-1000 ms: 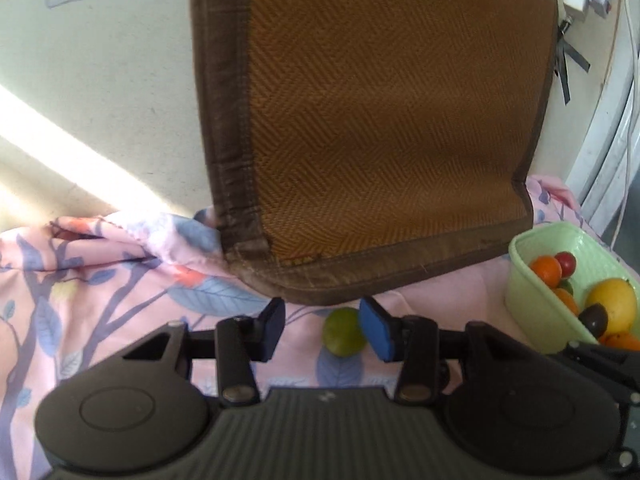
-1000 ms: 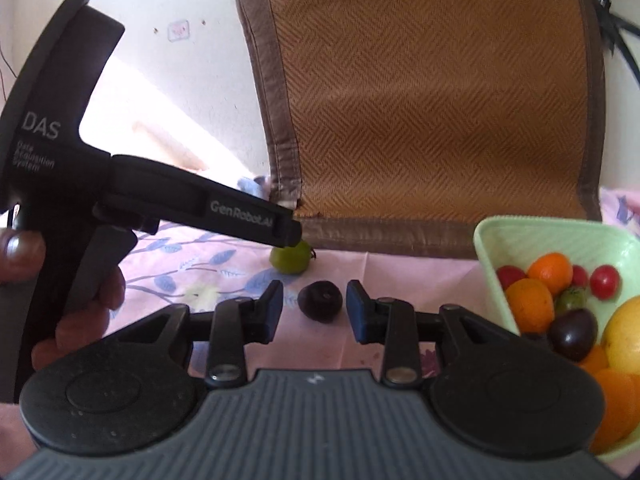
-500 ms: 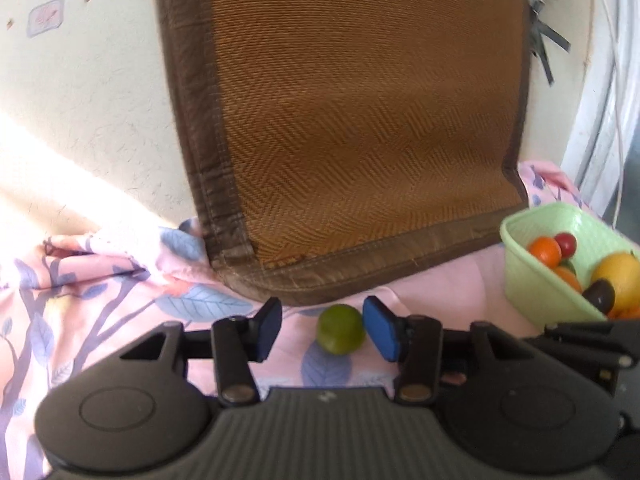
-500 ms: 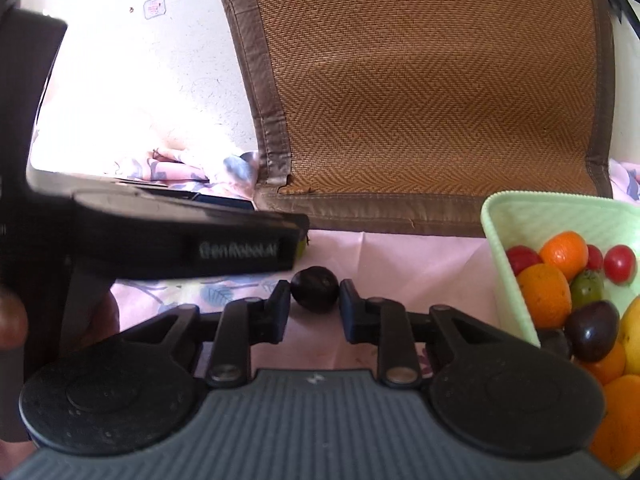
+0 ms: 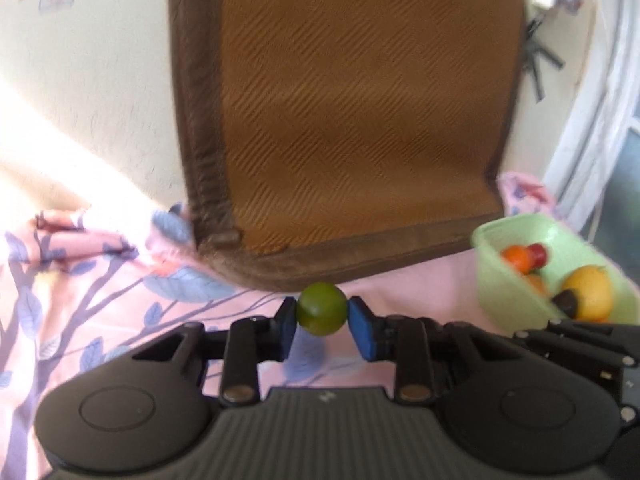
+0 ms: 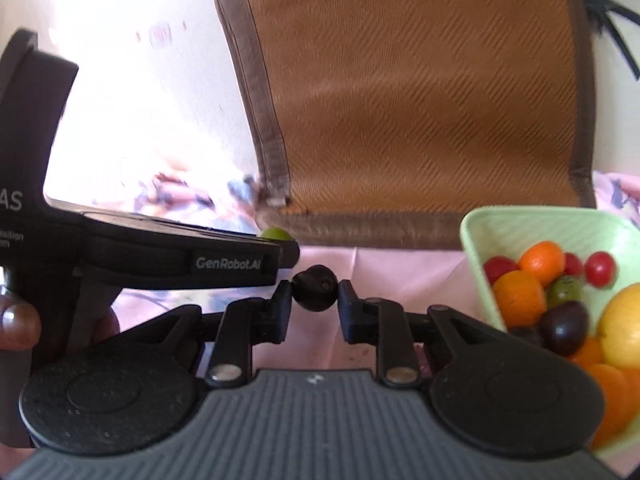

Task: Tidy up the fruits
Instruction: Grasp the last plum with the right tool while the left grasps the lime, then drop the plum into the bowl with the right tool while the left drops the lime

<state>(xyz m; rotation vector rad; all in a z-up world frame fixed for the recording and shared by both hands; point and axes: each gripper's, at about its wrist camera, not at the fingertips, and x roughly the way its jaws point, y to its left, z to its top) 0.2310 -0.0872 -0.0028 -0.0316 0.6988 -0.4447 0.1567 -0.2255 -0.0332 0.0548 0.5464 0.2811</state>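
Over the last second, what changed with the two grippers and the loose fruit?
Both closed on fruit. The left gripper has just been closing and now pinches the green fruit; the right gripper clamps the dark plum, which it straddled with open jaws before. The green basket and woven mat stayed put.

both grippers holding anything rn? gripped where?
Yes. The left gripper pinches a green fruit across its middle, pads on opposite sides. The right gripper holds a dark fruit the same way.
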